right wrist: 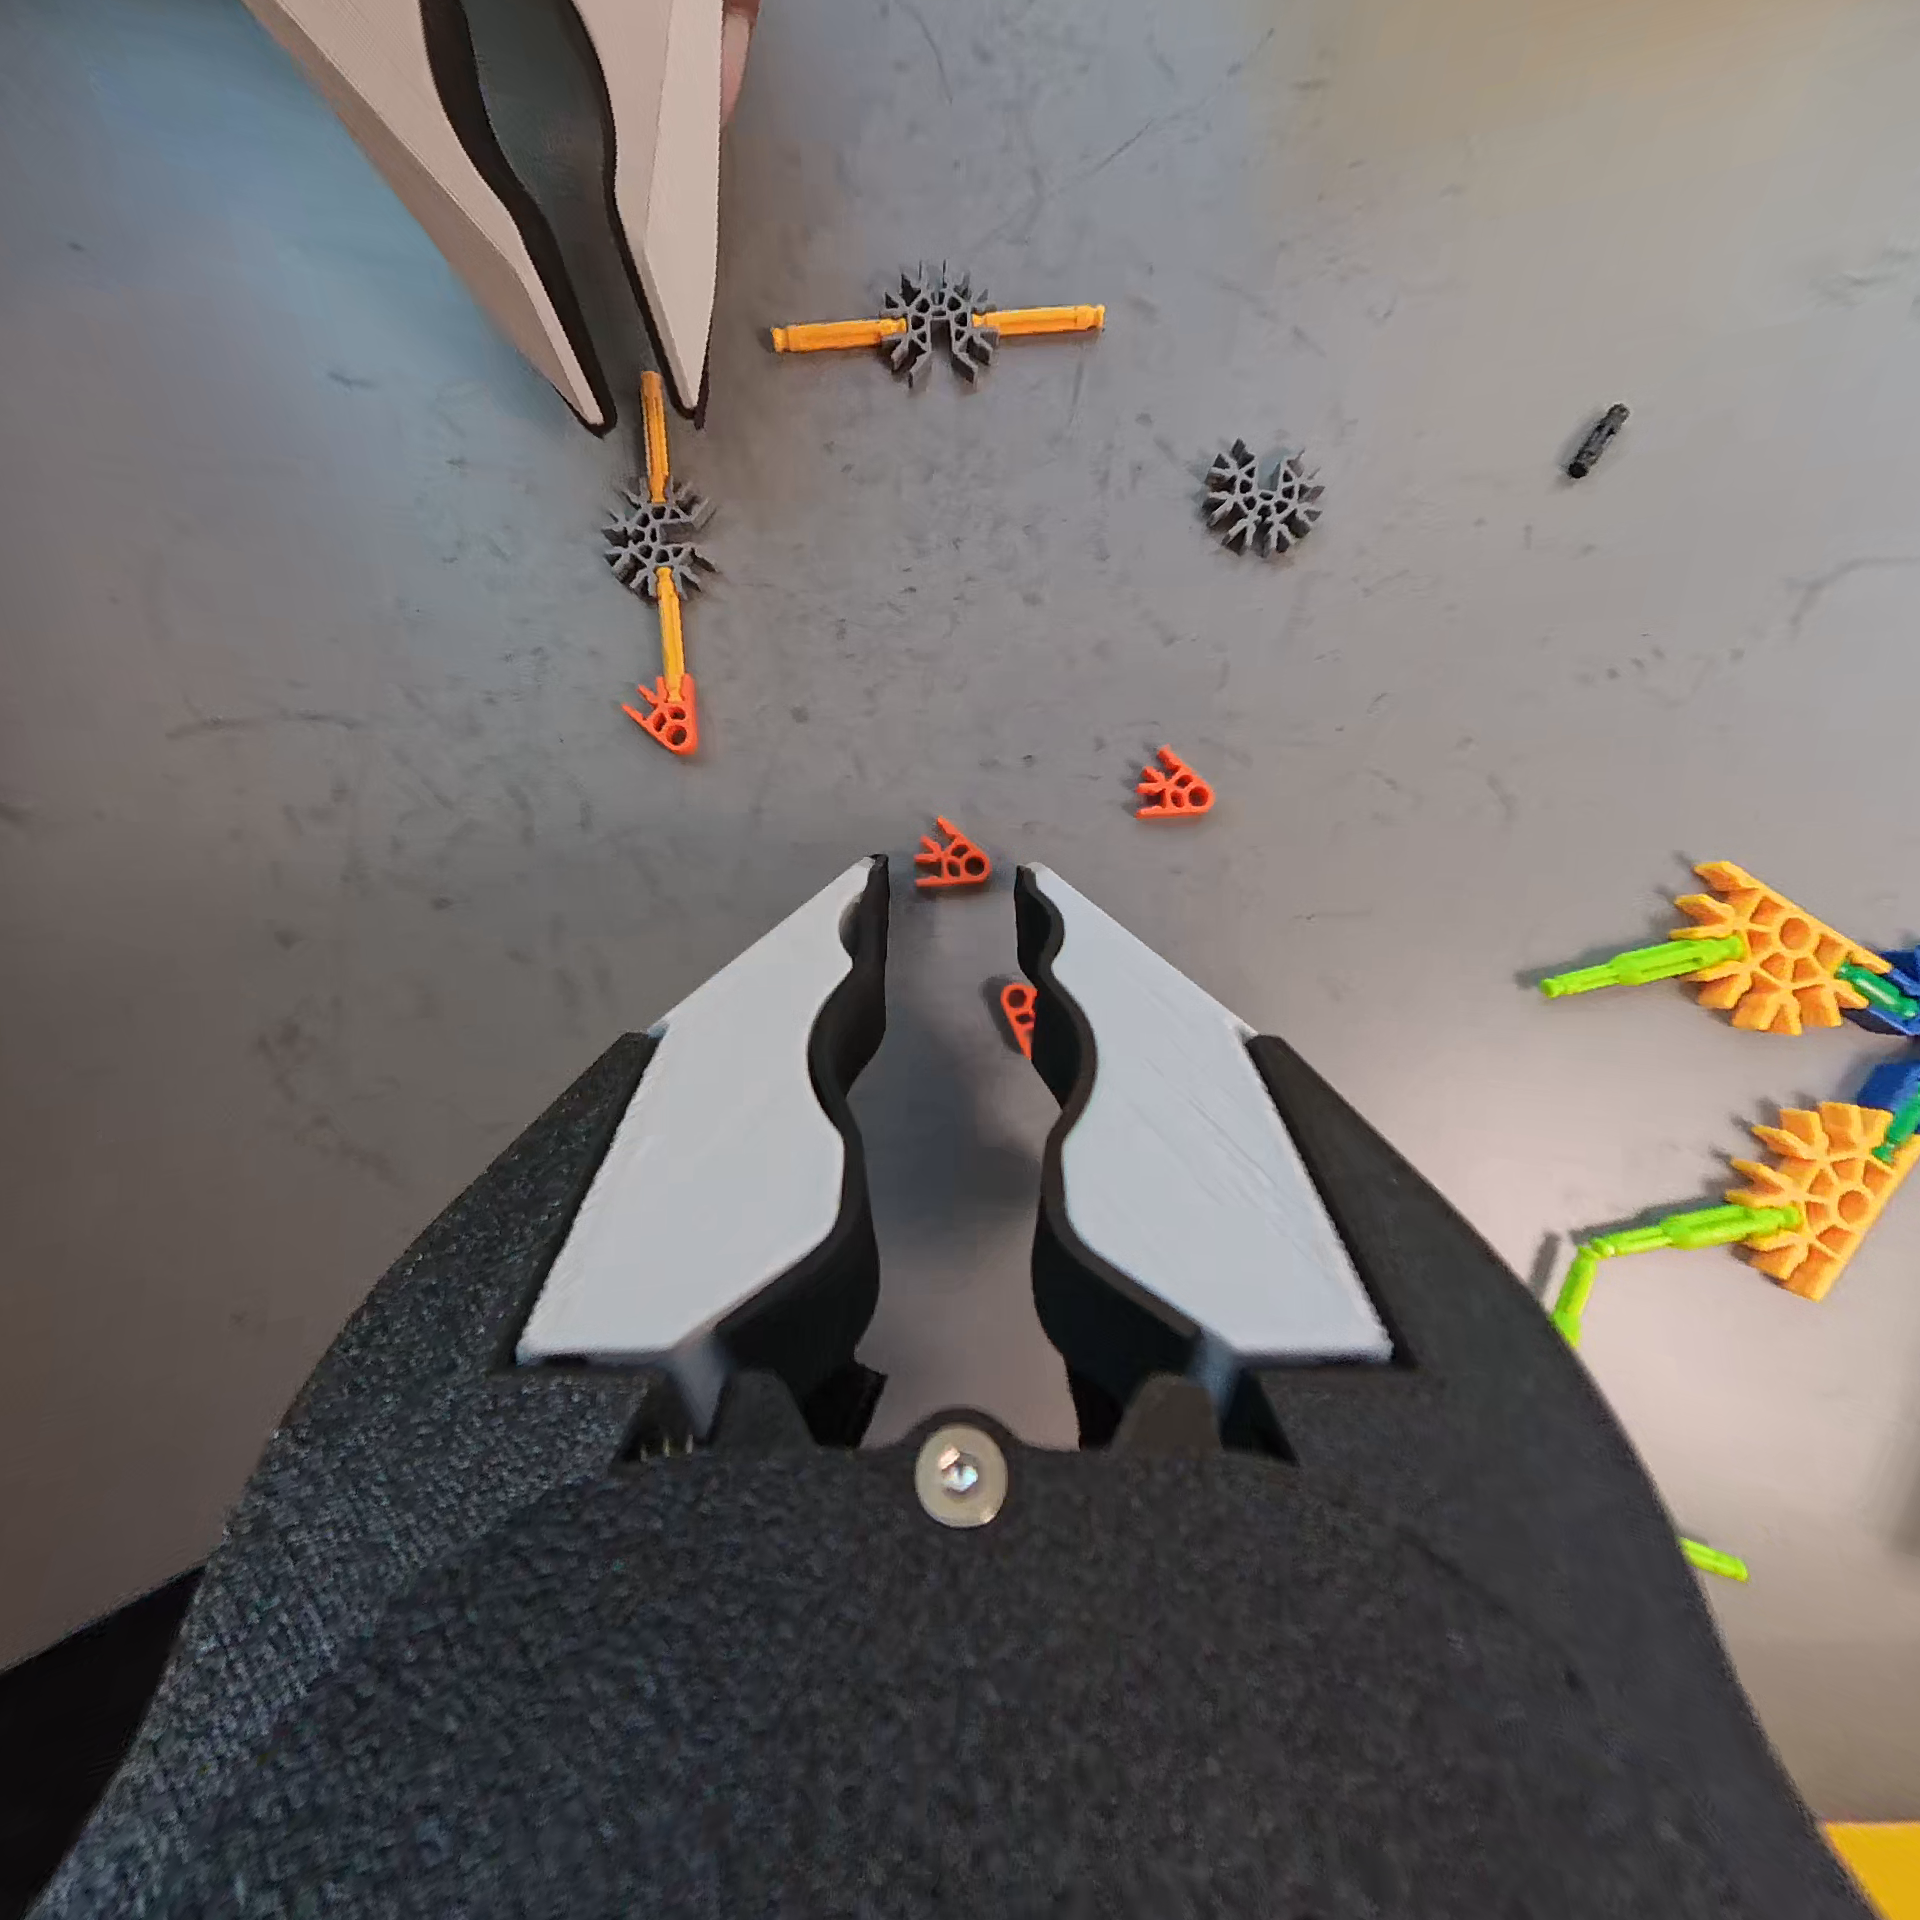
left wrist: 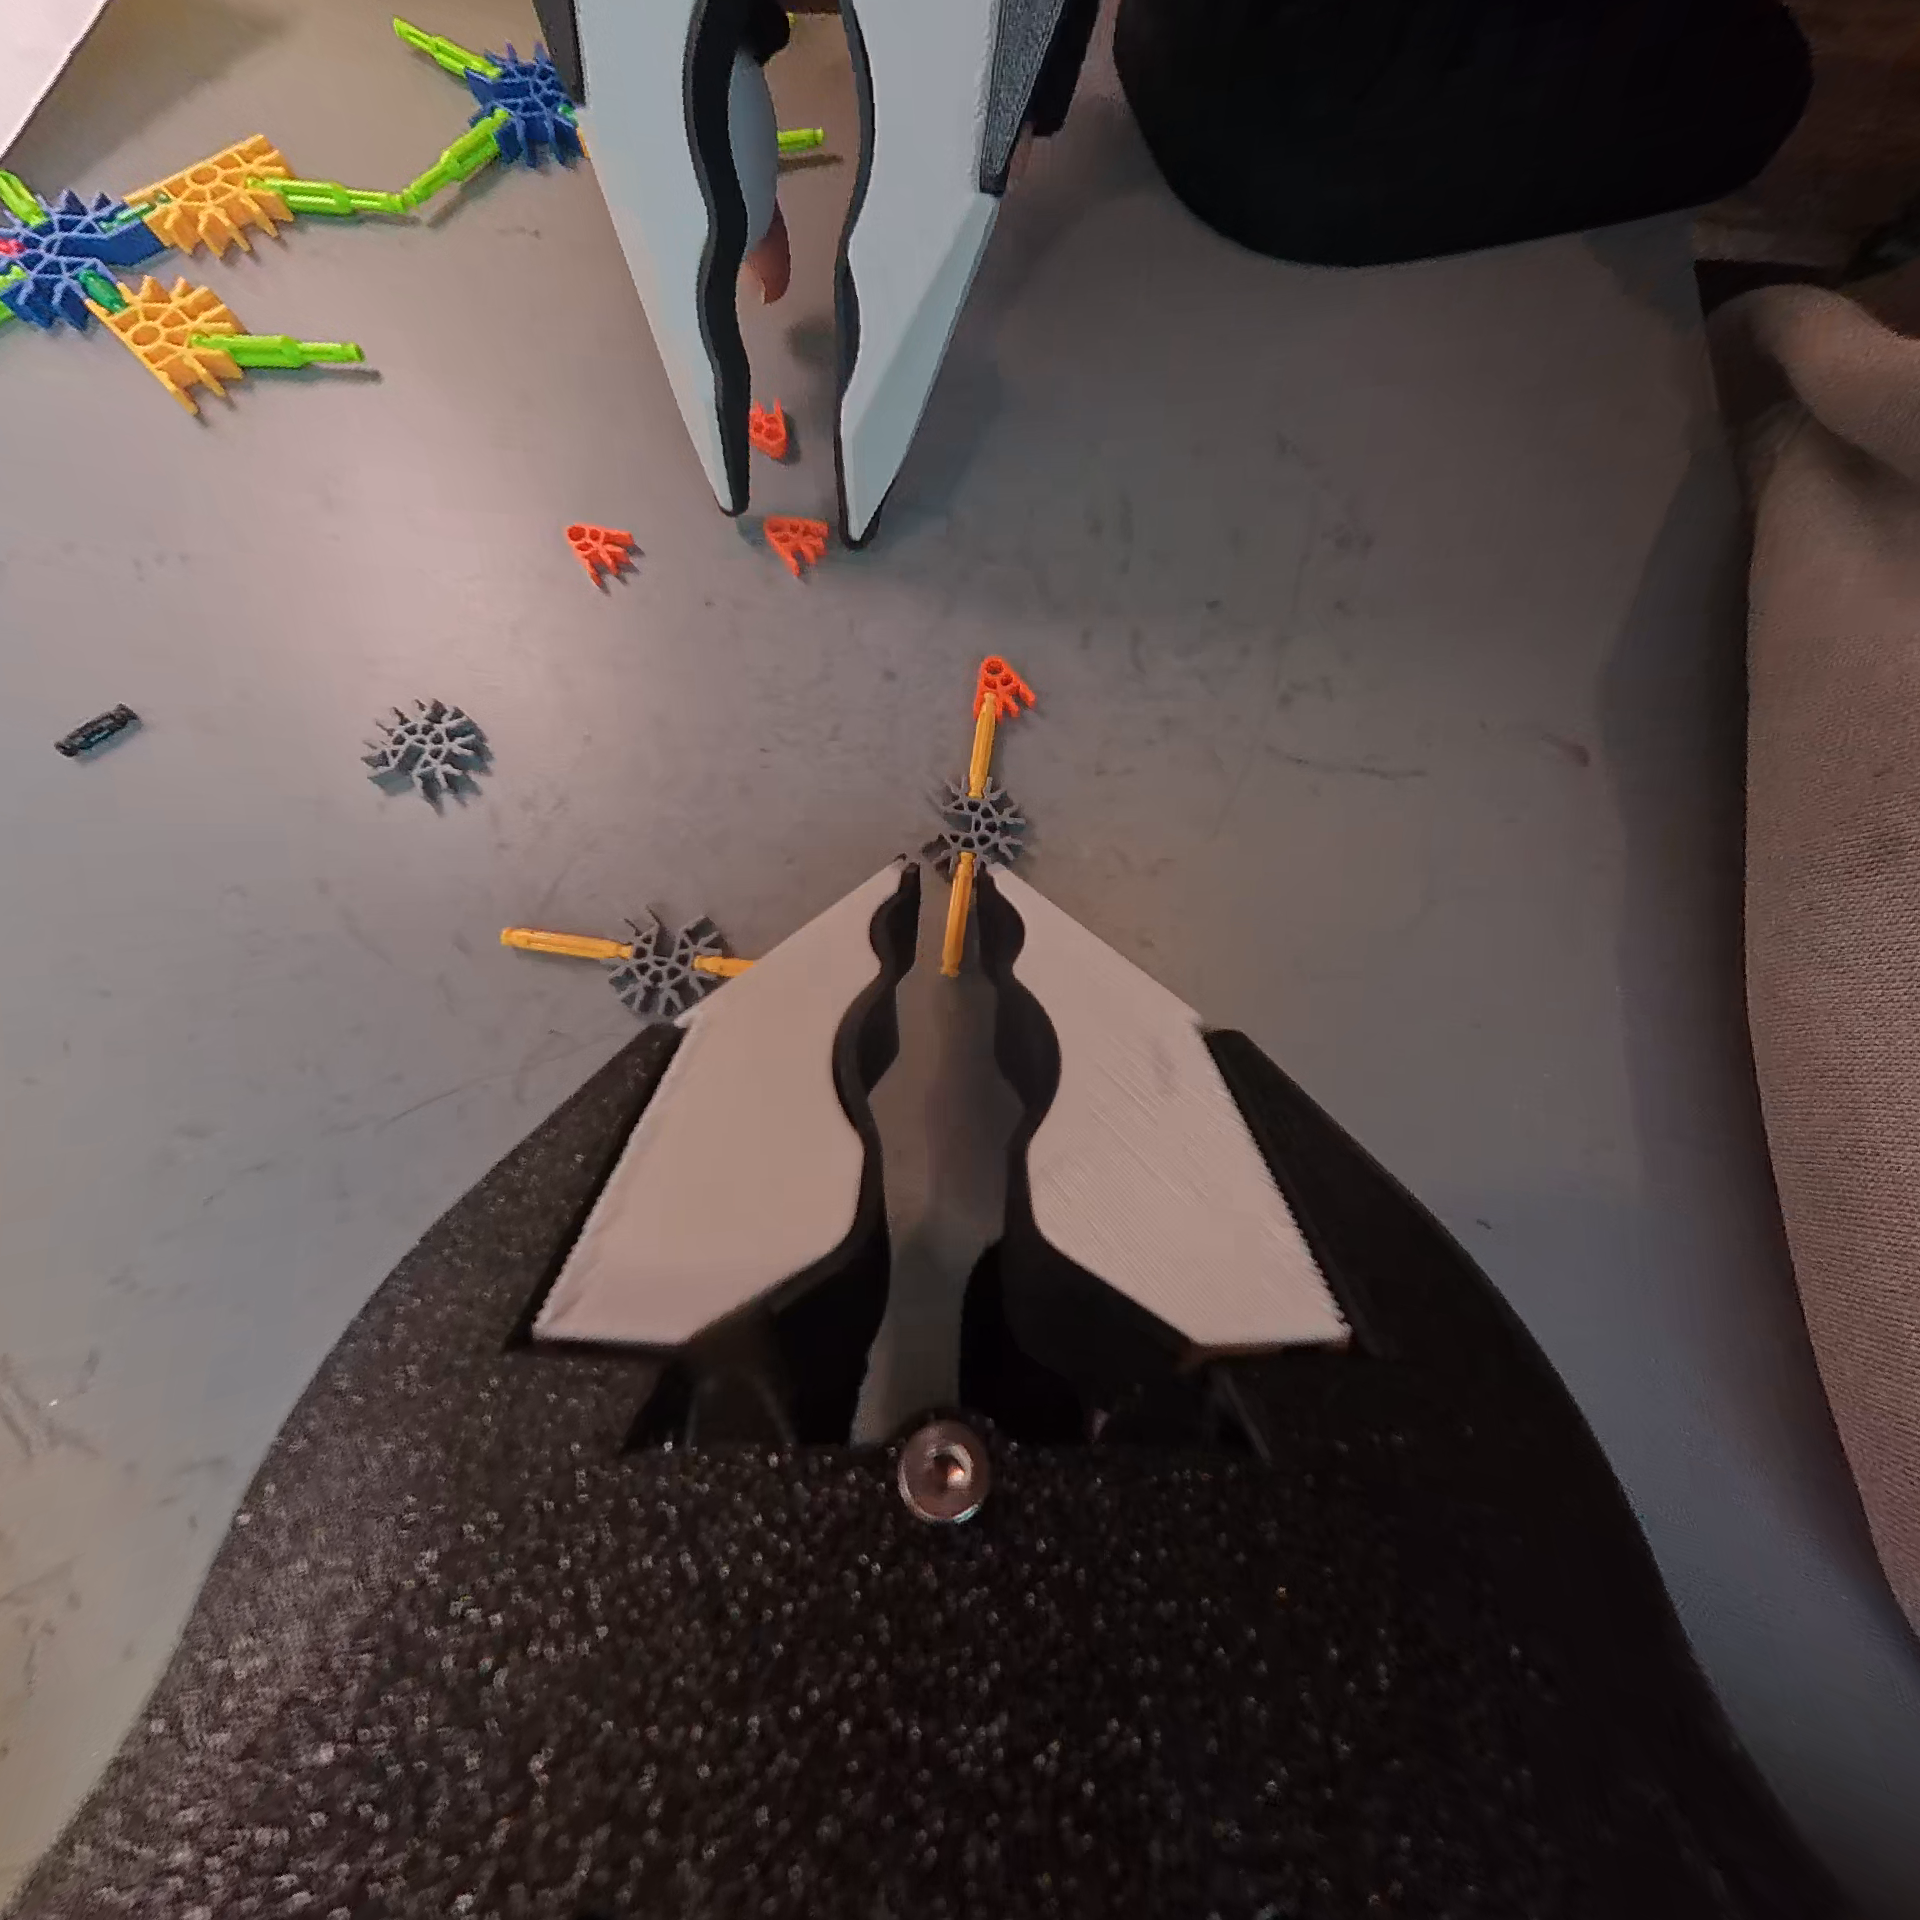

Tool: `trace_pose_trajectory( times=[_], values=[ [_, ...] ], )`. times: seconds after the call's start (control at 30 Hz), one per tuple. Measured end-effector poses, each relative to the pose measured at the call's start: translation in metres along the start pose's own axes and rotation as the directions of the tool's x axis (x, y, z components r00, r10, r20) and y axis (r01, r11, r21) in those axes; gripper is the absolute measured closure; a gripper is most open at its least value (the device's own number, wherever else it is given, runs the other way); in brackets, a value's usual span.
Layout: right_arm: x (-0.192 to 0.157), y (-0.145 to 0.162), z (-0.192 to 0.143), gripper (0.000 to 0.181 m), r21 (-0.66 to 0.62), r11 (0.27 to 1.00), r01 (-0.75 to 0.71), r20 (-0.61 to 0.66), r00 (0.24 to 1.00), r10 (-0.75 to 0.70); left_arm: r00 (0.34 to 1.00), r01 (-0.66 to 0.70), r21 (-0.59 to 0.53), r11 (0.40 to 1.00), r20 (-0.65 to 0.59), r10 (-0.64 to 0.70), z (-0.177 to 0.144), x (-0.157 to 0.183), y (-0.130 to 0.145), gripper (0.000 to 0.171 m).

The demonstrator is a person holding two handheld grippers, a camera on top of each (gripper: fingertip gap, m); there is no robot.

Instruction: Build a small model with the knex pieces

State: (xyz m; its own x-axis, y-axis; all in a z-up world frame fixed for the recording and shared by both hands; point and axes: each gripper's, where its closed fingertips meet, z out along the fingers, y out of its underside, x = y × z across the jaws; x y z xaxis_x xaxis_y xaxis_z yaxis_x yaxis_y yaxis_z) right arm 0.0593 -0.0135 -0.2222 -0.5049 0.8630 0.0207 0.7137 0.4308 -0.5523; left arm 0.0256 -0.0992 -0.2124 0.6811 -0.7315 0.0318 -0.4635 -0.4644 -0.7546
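Observation:
On the grey table (left wrist: 1247,623), a grey snowflake connector (left wrist: 982,821) carries two yellow rods in a line, with an orange connector (left wrist: 1003,686) on the far end. My left gripper (left wrist: 951,871) straddles the near rod (left wrist: 958,920). Its jaws stand narrowly apart, and table shows beside the rod. The same gripper (right wrist: 644,416) and assembly (right wrist: 657,535) show in the right wrist view. My right gripper (right wrist: 951,871) is open and empty over a loose orange connector (right wrist: 951,857) at its tips. A second orange connector (right wrist: 1018,1013) lies partly hidden under its right finger.
A third orange connector (right wrist: 1174,790), a bare grey snowflake (right wrist: 1262,499), a snowflake with two yellow rods (right wrist: 938,322) and a short black rod (right wrist: 1598,440) lie loose. A blue, yellow and green build (left wrist: 156,239) sits far left. A black object (left wrist: 1455,125) and beige fabric (left wrist: 1829,727) border the right. The tips of one gripper are about 10 cm away from the tips of the other. The black object (left wrist: 1455,125) is about equally far from each gripper, around 20 cm.

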Motion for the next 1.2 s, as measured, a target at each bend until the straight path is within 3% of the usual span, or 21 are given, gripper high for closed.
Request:
trace_pose_trajectory(
  times=[0.17, 0.43, 0.5, 0.63, 0.8, 1.07, 1.2],
  values=[
    [-0.003, 0.0, 0.002, 0.17, -0.013, 1.0, 0.003, 0.042, 0.999, -0.002, 1.0, -0.005, -0.004, 1.0, 0.001, 0.005, 0.004, 0.001, 0.001, 0.159],
    [-0.016, -0.001, -0.003, 0.17, 0.033, 0.998, -0.047, 0.016, 0.999, 0.047, 0.999, -0.034, -0.059, 0.998, 0.003, 0.035, 0.008, 0.005, 0.009, 0.162],
    [-0.026, -0.005, -0.006, 0.17, 0.052, 0.997, -0.059, 0.023, 0.998, 0.058, 0.999, -0.021, -0.067, 0.998, -0.027, 0.019, 0.006, 0.009, 0.01, 0.163],
    [-0.059, -0.011, -0.007, 0.17, 0.057, 0.997, -0.05, 0.082, 0.996, 0.046, 0.989, 0.019, -0.075, 0.997, -0.142, -0.029, 0.002, 0.025, 0.012, 0.148],
    [-0.08, -0.019, -0.003, 0.17, 0.06, 0.997, -0.045, 0.104, 0.994, 0.038, 0.979, -0.008, -0.074, 0.997, -0.204, -0.007, 0.004, 0.041, 0.01, 0.148],
    [-0.059, -0.023, 0.011, 0.17, 0.017, 1.0, -0.02, 0.048, 0.999, 0.019, 0.966, -0.048, -0.024, 0.999, -0.256, 0.04, 0.014, 0.063, -0.002, 0.145],
    [-0.037, -0.033, 0.017, 0.17, 0.05, 0.999, -0.013, -0.004, 1.0, 0.014, 0.98, -0.073, 0.006, 0.997, -0.186, 0.072, 0.015, 0.053, -0.007, 0.144]
  ],
)
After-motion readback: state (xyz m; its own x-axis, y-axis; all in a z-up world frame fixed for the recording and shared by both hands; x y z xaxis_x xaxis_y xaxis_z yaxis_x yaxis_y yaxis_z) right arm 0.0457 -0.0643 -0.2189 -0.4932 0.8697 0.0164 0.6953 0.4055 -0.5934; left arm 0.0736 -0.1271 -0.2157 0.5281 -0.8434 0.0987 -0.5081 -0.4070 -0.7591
